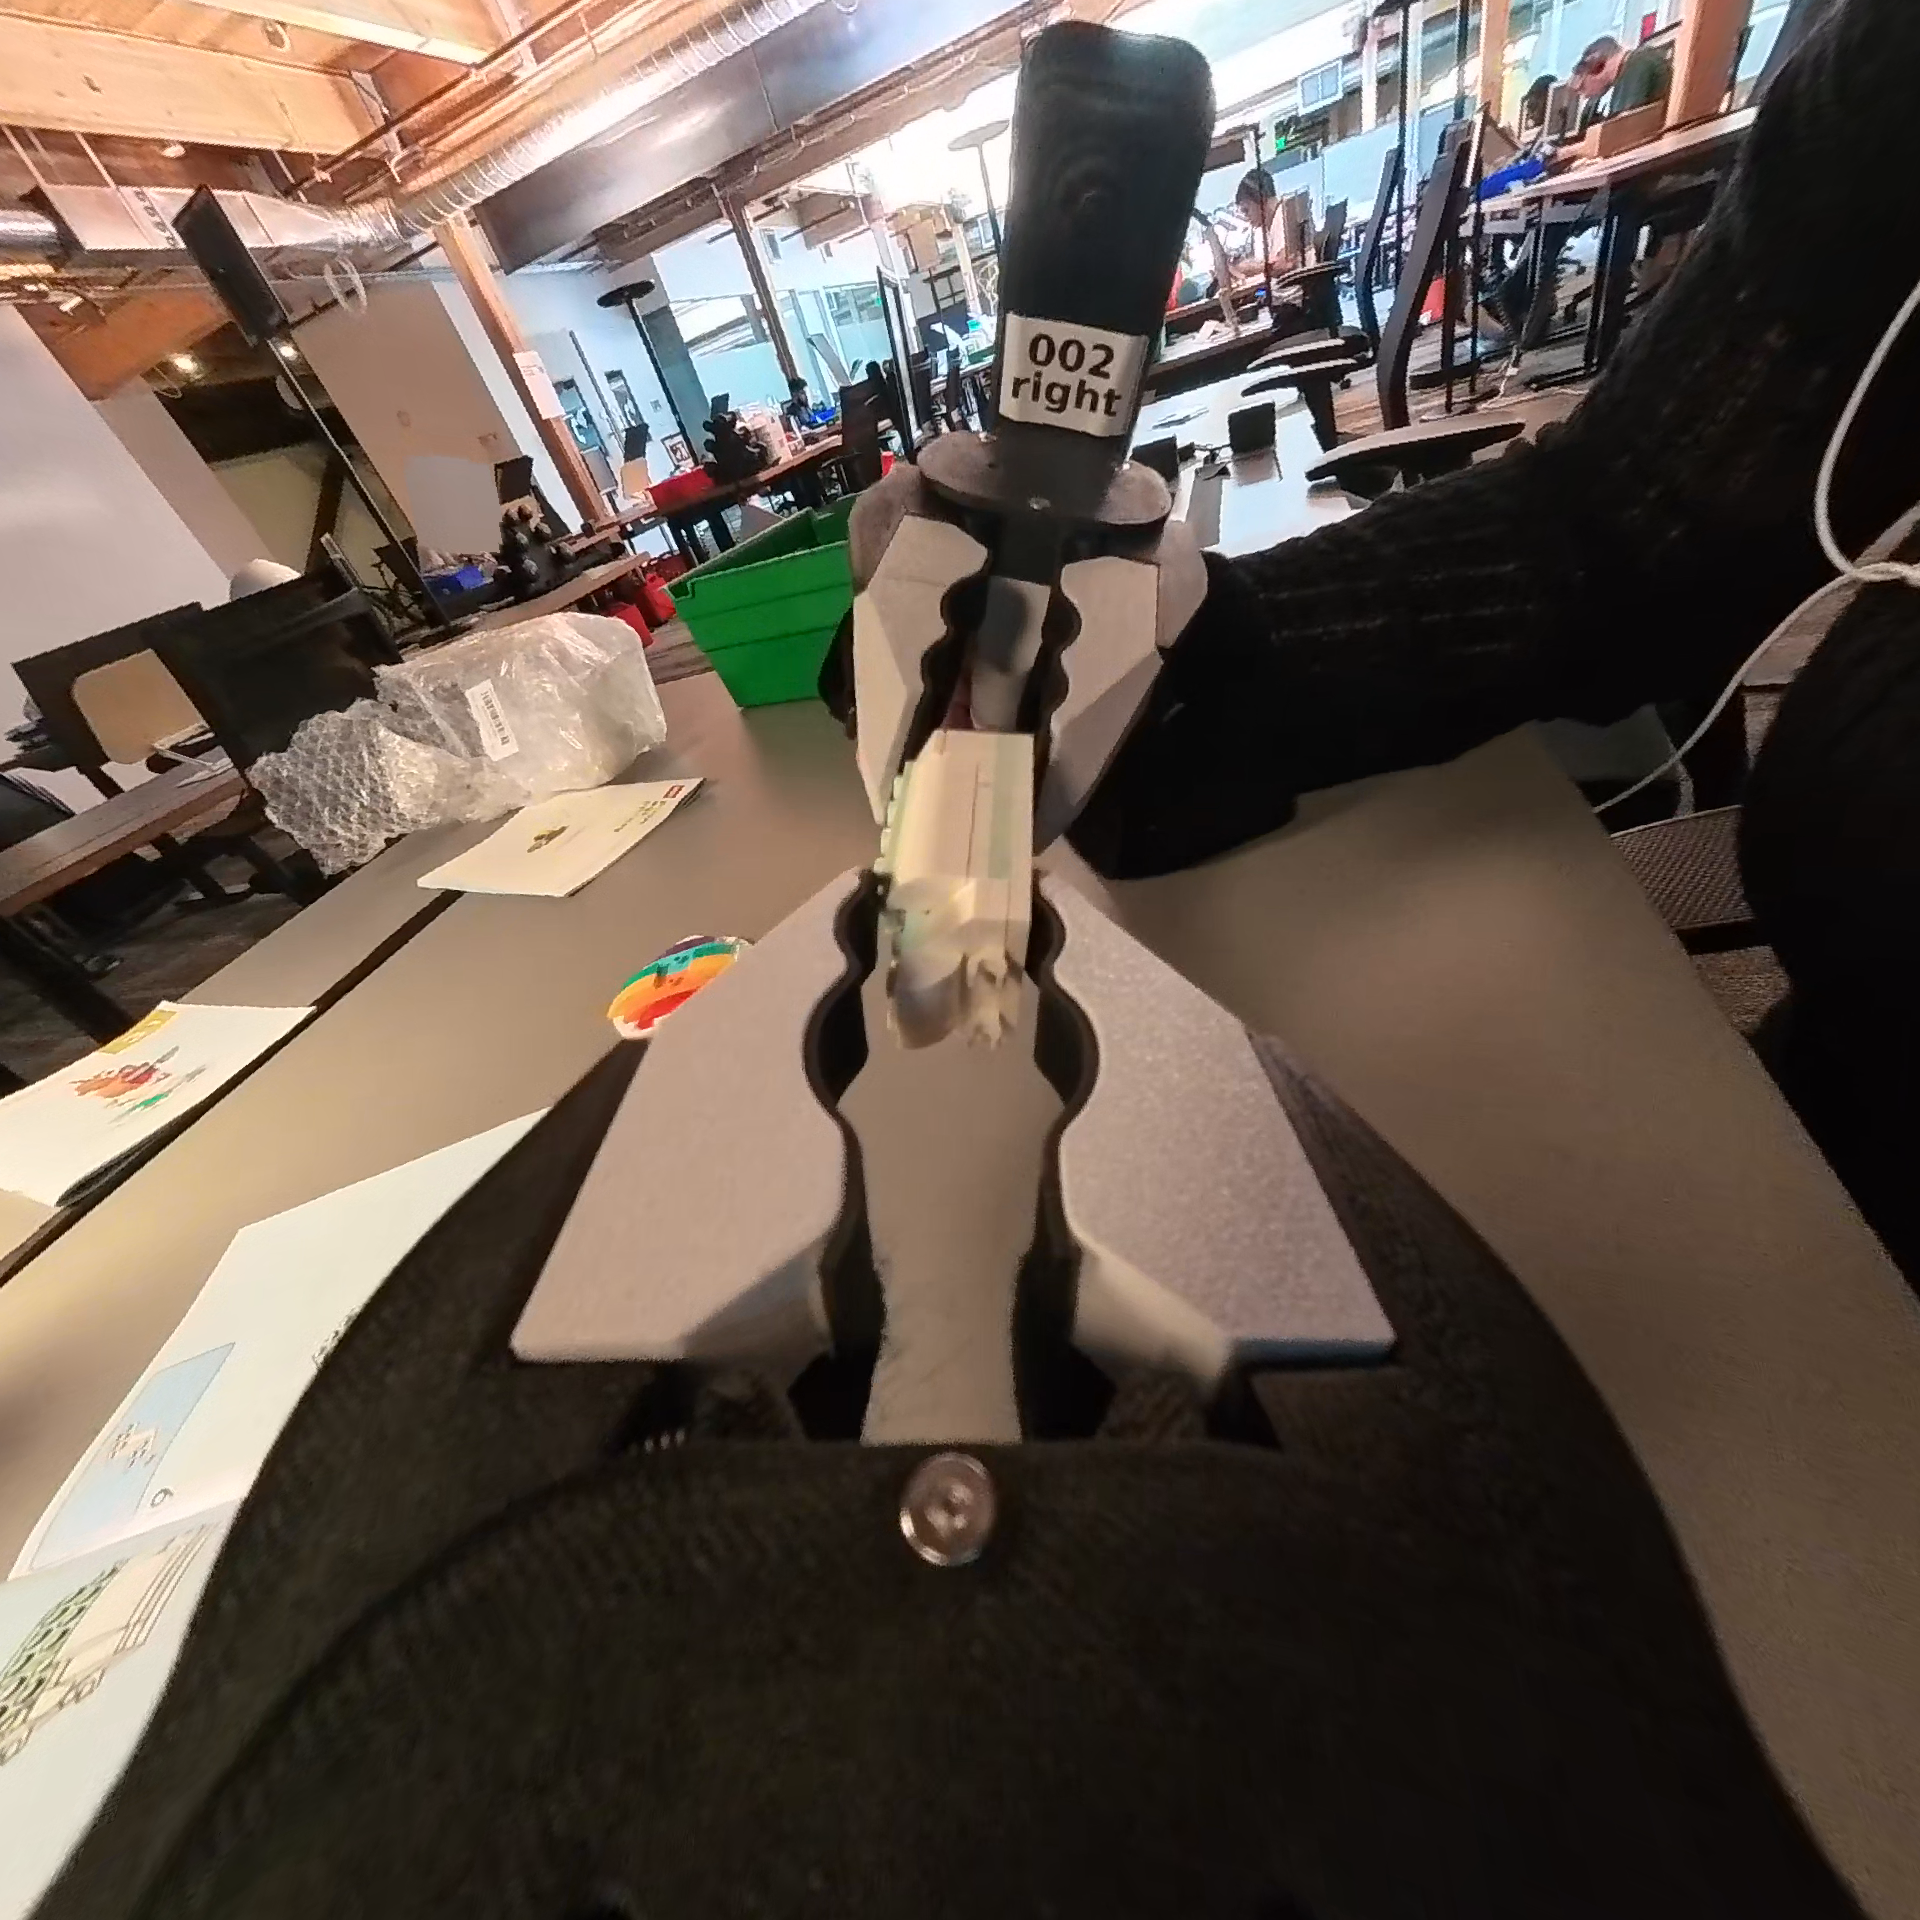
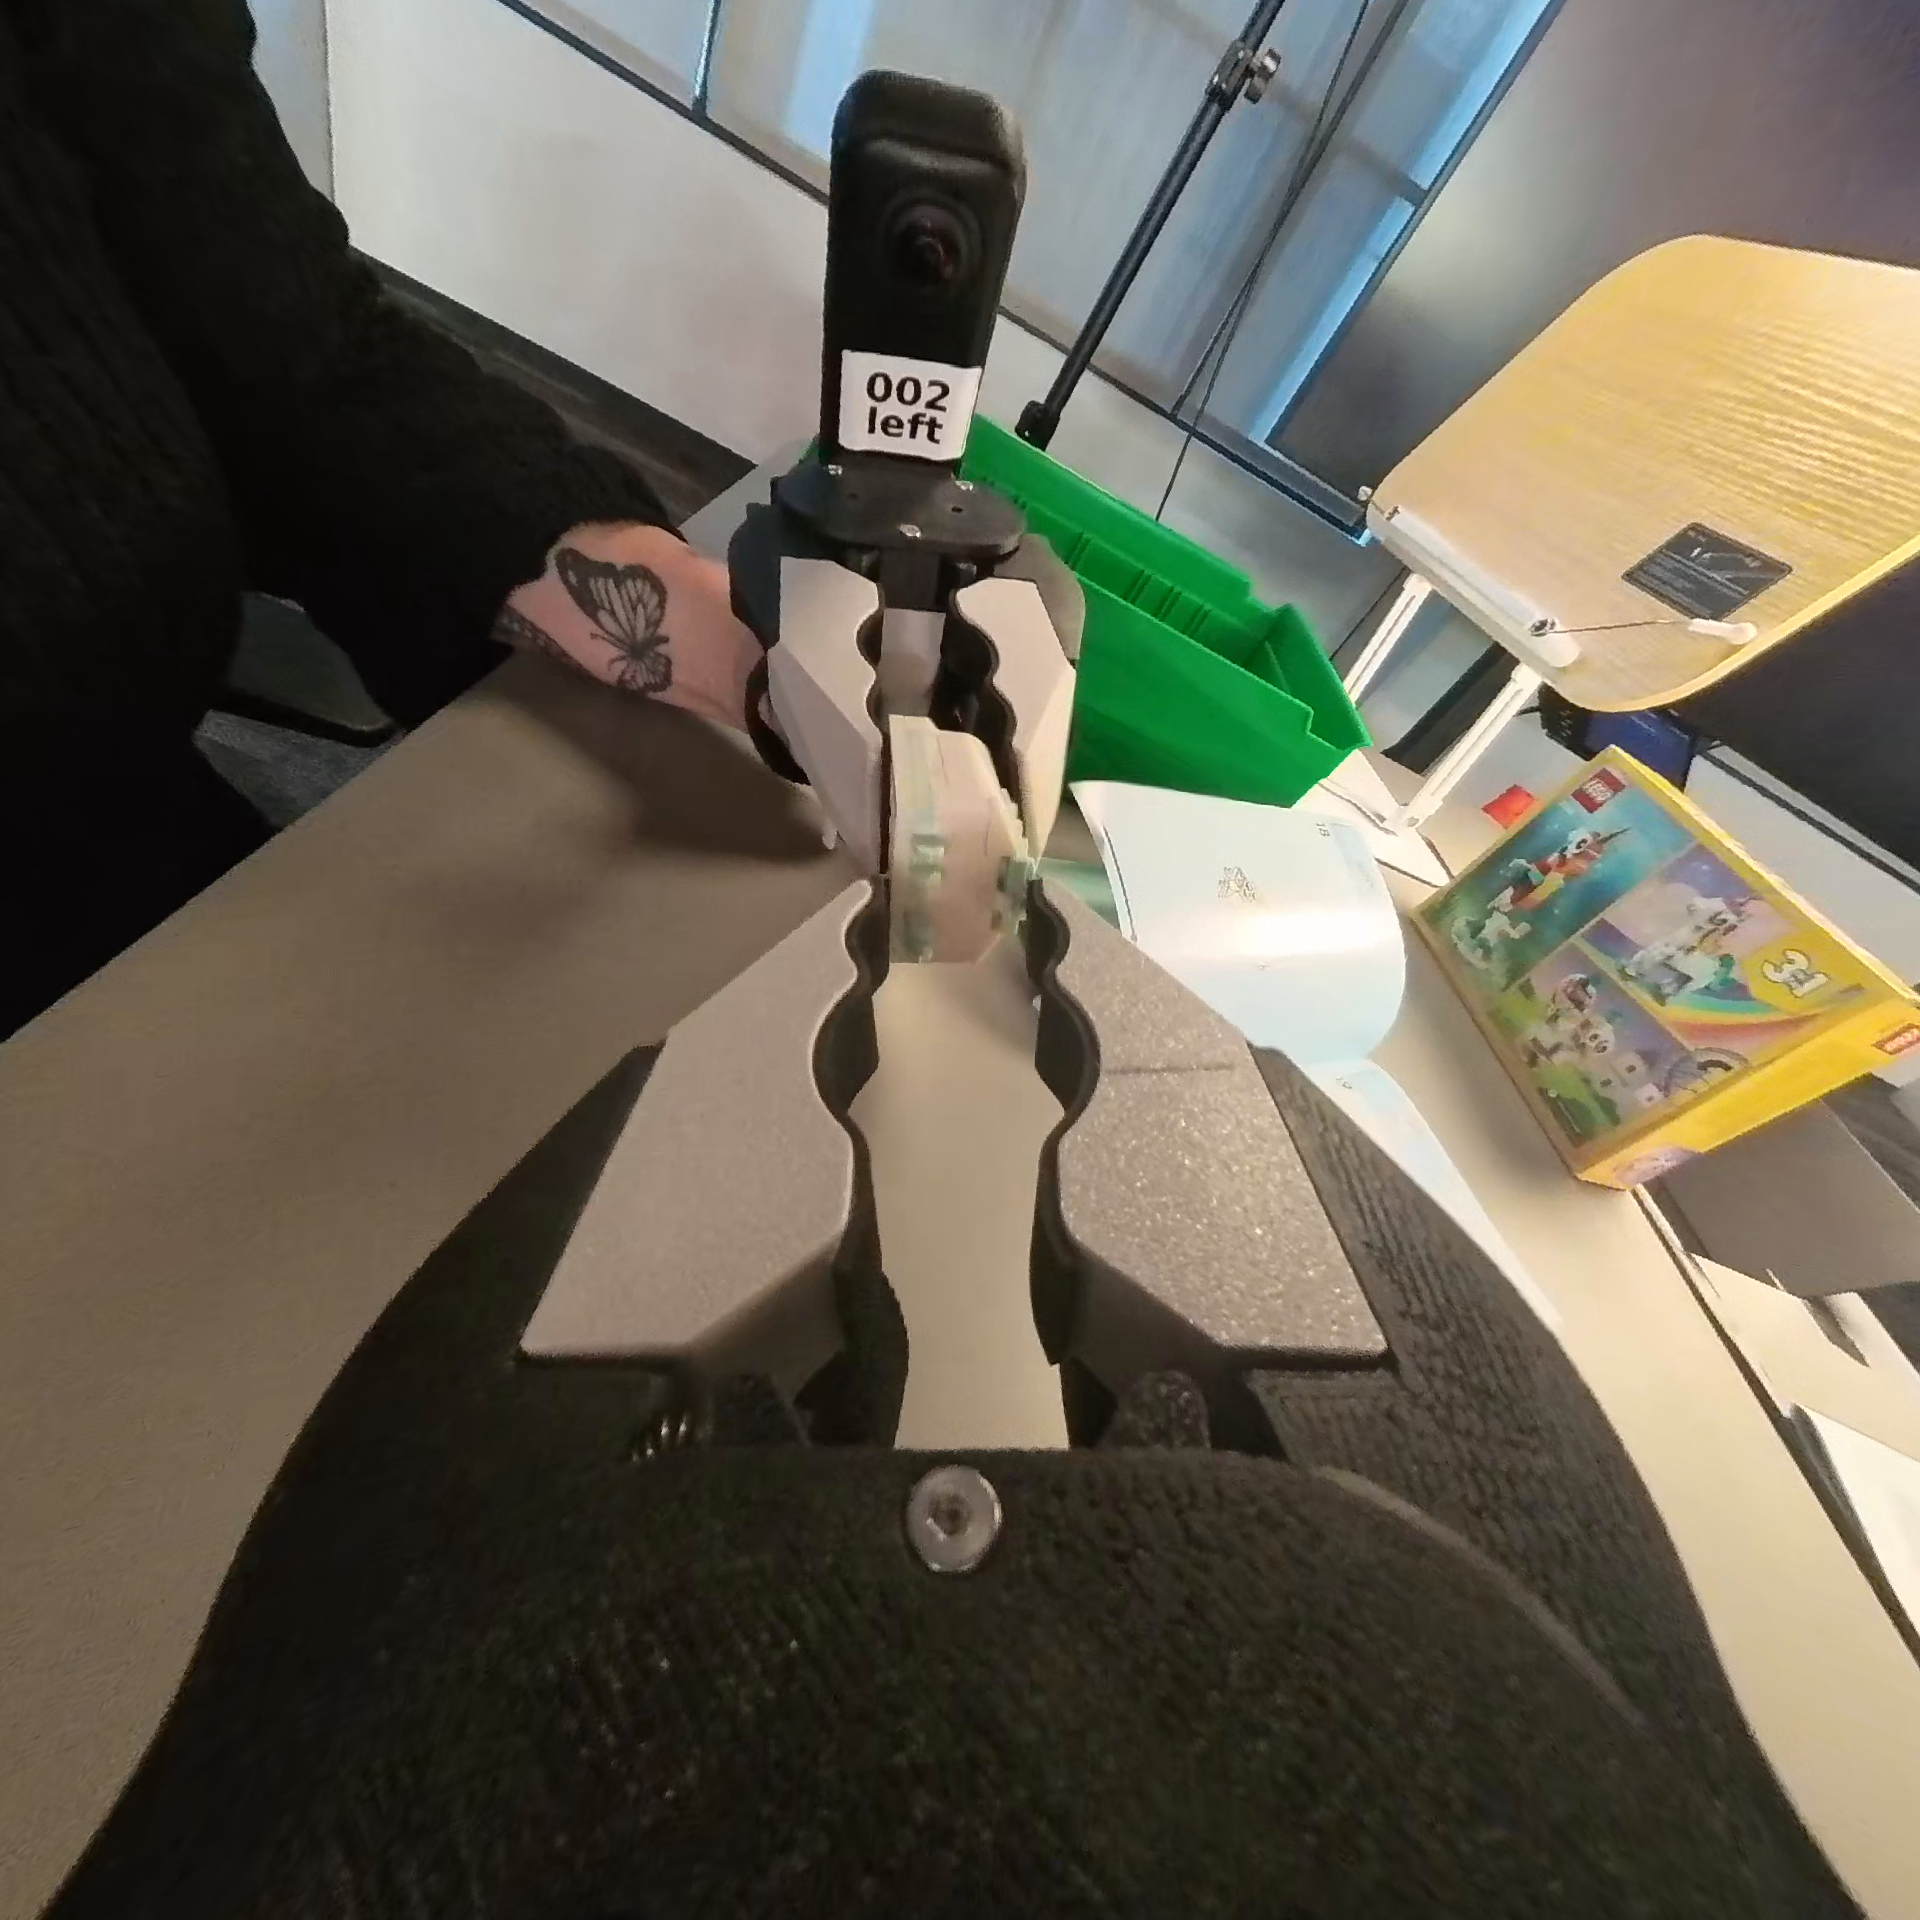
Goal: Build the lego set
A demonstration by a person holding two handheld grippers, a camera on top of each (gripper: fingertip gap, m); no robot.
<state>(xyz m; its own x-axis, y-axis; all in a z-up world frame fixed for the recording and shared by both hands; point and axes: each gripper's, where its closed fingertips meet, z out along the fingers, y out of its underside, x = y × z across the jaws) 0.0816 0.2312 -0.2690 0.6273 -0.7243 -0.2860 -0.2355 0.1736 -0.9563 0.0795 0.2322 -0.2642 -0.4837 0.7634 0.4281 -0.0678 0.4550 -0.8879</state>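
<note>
Both grippers meet tip to tip above the table [image 1: 1403, 997], a small white lego build [image 1: 961, 883] between them. In the left wrist view the left gripper [image 1: 951, 935] has its jaws narrowed to a slim gap with the near end of the build at its tips; actual pinch is blurred, so grip there probably but not surely. Straight ahead, the right gripper [image 1: 966, 790] is closed on the far end of the build. In the right wrist view the right gripper [image 2: 956, 925] is only partly open, its tips flanking the build [image 2: 940, 842], which sits clamped in the left gripper [image 2: 935, 790] beyond.

Handling: light, rigid plastic, smooth faces, studs pop apart under twist. Best held across flat sides, squeezing along the stud axis. Pale green trim pieces look fragile.

Off left: booklet [image 1: 561, 836], green bin [image 1: 769, 613].
</note>
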